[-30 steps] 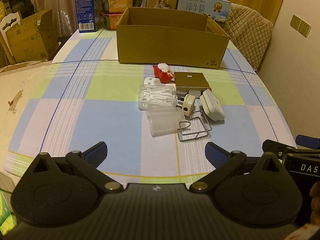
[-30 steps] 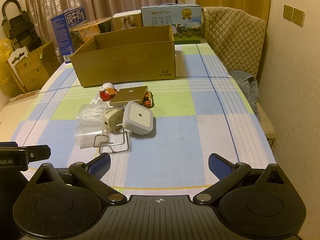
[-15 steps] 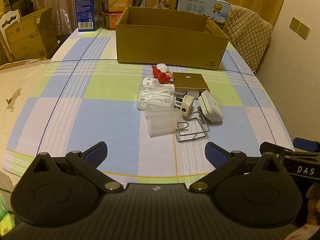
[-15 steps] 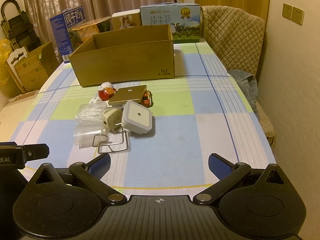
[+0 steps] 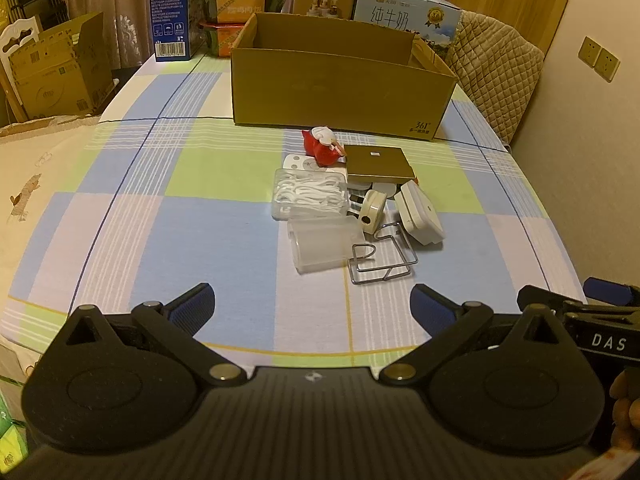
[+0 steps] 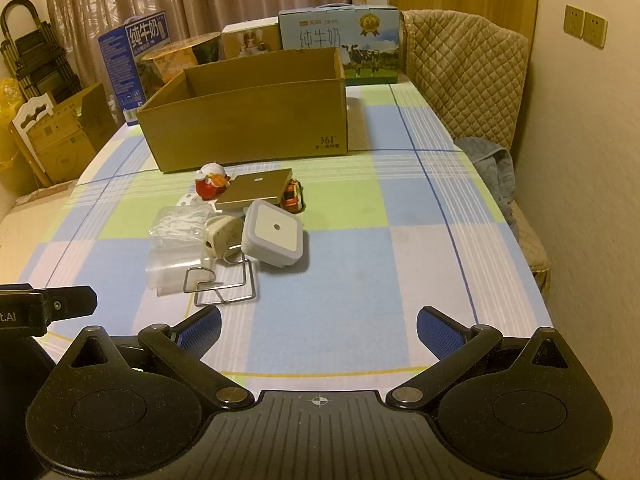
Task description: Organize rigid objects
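A cluster of small items lies mid-table in front of an open cardboard box (image 5: pixel 340 92) (image 6: pixel 248 128). It holds a red toy figure (image 5: pixel 320 146) (image 6: pixel 211 184), a flat gold box (image 5: pixel 378 164) (image 6: pixel 256 190), a clear case of white picks (image 5: pixel 309 196) (image 6: pixel 180 222), an empty clear case (image 5: pixel 322 246) (image 6: pixel 172 270), a round beige plug (image 5: pixel 372 212) (image 6: pixel 220 236), a square white night light (image 5: pixel 420 216) (image 6: pixel 274 232), a wire rack (image 5: pixel 382 260) (image 6: pixel 224 284) and a small toy car (image 6: pixel 292 198). My left gripper (image 5: pixel 312 308) and right gripper (image 6: pixel 318 330) hover open near the table's front edge, both with nothing between the fingers.
Milk cartons (image 6: pixel 340 44), a tall blue carton (image 5: pixel 176 8) and a food tub (image 5: pixel 244 0) stand behind the box. A quilted chair (image 6: pixel 464 76) with a grey cloth (image 6: pixel 488 168) sits at the right. Cardboard boxes (image 5: pixel 52 76) stand on the floor at the left.
Both grippers have drawn back slightly from the cluster, so the items look a little farther off. Both stay open and nothing on the table has moved.
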Action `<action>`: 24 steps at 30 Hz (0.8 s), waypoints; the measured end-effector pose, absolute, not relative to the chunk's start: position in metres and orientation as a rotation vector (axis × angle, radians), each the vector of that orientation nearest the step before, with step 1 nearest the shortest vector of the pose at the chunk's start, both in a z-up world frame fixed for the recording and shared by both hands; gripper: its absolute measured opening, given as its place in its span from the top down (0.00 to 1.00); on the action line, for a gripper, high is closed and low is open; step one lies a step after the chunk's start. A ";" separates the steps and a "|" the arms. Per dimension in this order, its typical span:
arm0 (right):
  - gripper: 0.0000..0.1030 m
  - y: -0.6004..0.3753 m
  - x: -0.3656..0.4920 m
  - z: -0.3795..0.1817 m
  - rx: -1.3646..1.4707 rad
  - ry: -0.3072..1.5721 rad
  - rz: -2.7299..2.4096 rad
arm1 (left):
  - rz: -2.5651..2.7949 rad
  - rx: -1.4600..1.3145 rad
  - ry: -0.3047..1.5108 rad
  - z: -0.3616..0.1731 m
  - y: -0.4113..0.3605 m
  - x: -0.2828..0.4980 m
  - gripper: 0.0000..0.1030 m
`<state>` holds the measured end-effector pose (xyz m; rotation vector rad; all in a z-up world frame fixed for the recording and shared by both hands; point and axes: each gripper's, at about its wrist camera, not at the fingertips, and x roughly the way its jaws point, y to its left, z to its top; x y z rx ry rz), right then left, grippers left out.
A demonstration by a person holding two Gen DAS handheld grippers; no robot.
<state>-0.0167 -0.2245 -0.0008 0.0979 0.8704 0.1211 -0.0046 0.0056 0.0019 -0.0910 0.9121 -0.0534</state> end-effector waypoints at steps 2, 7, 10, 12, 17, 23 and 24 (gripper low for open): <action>0.02 -0.225 -0.017 -0.002 0.098 0.871 0.120 | -0.054 -0.093 0.913 0.002 0.005 -0.005 0.01; 0.02 -0.225 -0.017 -0.002 0.098 0.874 0.119 | -0.056 -0.098 0.914 0.001 0.005 -0.004 0.01; 0.02 -0.225 -0.017 -0.003 0.098 0.874 0.120 | -0.055 -0.101 0.920 0.000 0.007 -0.002 0.01; 0.02 -0.225 -0.016 -0.004 0.104 0.875 0.125 | -0.054 -0.105 0.923 -0.001 0.011 0.001 0.01; 0.02 -0.217 -0.014 -0.011 0.097 0.883 0.141 | -0.043 -0.117 0.929 -0.006 0.022 0.009 0.01; 0.02 -0.202 -0.008 -0.022 0.094 0.872 0.186 | -0.045 -0.131 0.920 -0.011 0.038 0.024 0.01; 0.02 -0.199 -0.007 -0.023 0.100 0.867 0.195 | -0.043 -0.135 0.924 -0.012 0.040 0.027 0.01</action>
